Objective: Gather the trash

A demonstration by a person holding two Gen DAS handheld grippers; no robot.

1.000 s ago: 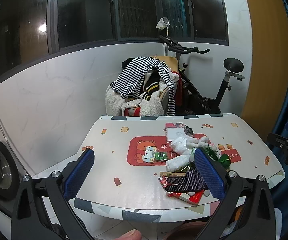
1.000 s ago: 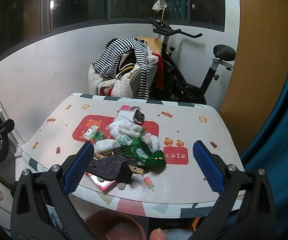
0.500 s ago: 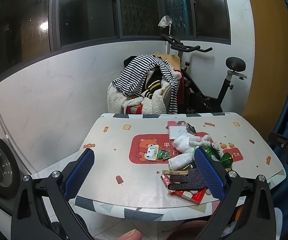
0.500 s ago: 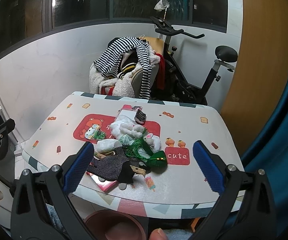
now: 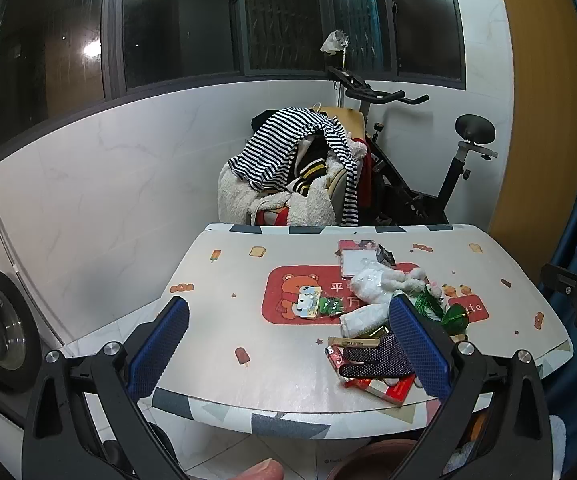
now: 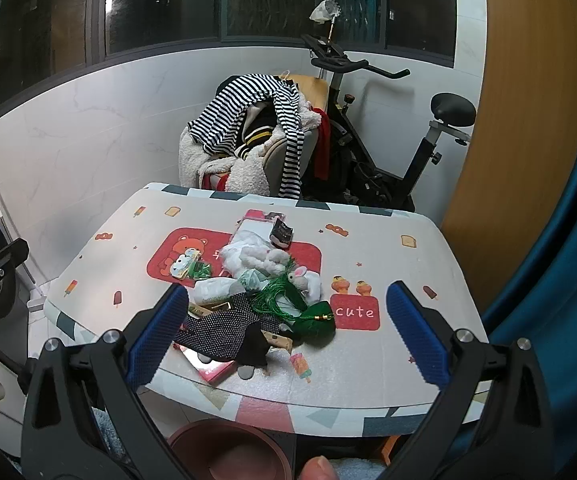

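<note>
Trash heap mid-table: dotted black glove, green tassel, white wrappers, red packet.

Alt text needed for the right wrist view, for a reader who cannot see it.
The open right gripper hovers in front of a cartoon-print table holding a clutter pile: a black dotted glove, green tassel cord, a white plush toy and wrappers. A brown bin sits below the table edge; an exercise bike and clothes-heaped chair stand behind.

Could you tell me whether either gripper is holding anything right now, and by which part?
Nothing is held: the left gripper and right gripper are both open.
</note>
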